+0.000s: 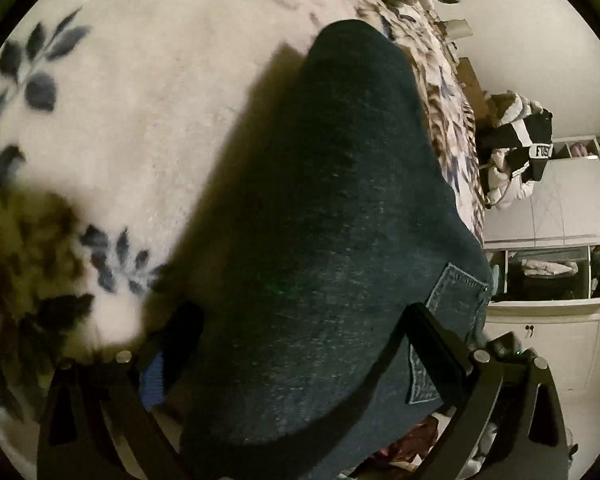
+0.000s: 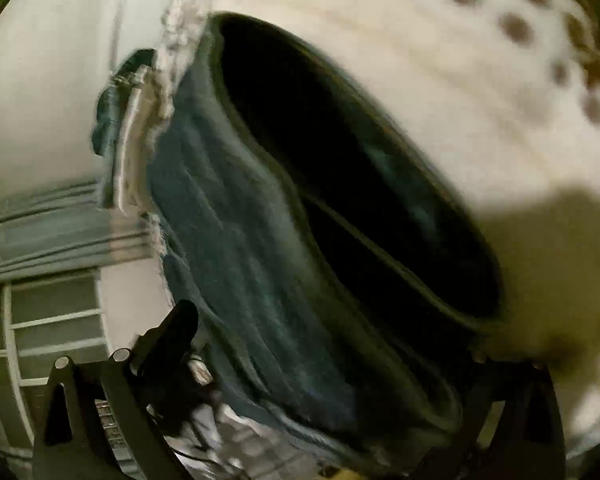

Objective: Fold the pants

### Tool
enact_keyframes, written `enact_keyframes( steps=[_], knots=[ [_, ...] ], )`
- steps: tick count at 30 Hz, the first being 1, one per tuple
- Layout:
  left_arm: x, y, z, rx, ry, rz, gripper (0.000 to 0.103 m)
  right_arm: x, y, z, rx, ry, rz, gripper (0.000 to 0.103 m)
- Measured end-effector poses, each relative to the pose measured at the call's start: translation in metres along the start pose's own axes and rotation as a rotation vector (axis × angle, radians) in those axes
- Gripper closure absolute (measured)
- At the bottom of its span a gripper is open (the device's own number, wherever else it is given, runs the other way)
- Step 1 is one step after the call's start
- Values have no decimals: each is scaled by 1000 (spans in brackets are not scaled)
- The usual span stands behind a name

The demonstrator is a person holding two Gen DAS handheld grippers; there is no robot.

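**Jeans draped along the bed, both grippers at the near end**

Cream fleece bedding point(image 1: 160, 120) with blue leaf print carries the dark blue jeans point(image 1: 320, 220), which lie on it near its edge, a white cupboard point(image 1: 548, 340) beyond. Their long axis runs away from the left gripper point(image 1: 300, 340): back pocket point(image 1: 452, 304) near the fingers, the far rounded end toward the head of the bed. Denim sits between the left fingers, but whether they pinch it I cannot tell. The right gripper point(image 2: 320, 360) has its fingers spread wide, released, straddling the rumpled denim (the view is blurred). To fold well, take both near corners evenly, keep the edges aligned, and carry them along that long axis.
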State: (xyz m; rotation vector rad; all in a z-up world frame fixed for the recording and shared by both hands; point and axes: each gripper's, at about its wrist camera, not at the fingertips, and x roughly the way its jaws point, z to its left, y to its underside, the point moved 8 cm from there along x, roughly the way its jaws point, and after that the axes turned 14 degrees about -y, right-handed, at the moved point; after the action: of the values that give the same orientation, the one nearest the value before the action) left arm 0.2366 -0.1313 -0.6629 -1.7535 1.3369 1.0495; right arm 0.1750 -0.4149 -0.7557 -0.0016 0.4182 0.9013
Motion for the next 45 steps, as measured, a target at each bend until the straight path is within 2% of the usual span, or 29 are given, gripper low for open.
enact_keyframes(
  steps=[3,6,7,9,10,11,13,14,15,17,23,30,33,36,40,45],
  knots=[
    [-2,0,2,-12,9,9,0,-3,0,13,-8,-84,-31,0],
    [-1,0,1,-14,-12,13,0,3,0,-1,-22,-18,-13,6],
    [-2,2,1,0,-24,8,0,5,-1,-8,3,-15,-16,13],
    [-3,2,-4,26,-21,3,3,6,-2,-9,15,-22,-41,18],
    [-6,3,-9,36,7,-3,7,6,-1,-6,4,-5,-46,30],
    [-11,2,-12,49,7,-24,12,5,1,-4,-11,7,-54,38],
    [-18,4,-13,67,6,-52,29,0,6,2,-29,17,-80,51],
    [-21,5,-10,61,13,-59,44,-3,8,4,-28,23,-90,58],
    [-25,6,-7,54,24,-66,57,-5,11,8,-29,29,-101,61],
    [-36,7,-7,52,48,-80,67,-8,16,15,-51,50,-104,66],
    [-69,13,-23,82,63,-98,73,-26,20,52,-81,71,-100,70],
    [-131,17,-39,77,74,-114,74,-61,53,107,-124,48,-50,71],
    [-169,1,-56,83,93,-158,74,-61,57,145,-150,28,-49,71],
    [-206,-29,-74,106,106,-212,74,-53,47,203,-188,-12,-58,71],
    [-250,-87,-94,126,137,-292,74,-31,24,273,-245,-56,-79,71],
    [-281,-188,-106,132,169,-360,74,32,-27,358,-298,-110,-115,71]
  ],
)
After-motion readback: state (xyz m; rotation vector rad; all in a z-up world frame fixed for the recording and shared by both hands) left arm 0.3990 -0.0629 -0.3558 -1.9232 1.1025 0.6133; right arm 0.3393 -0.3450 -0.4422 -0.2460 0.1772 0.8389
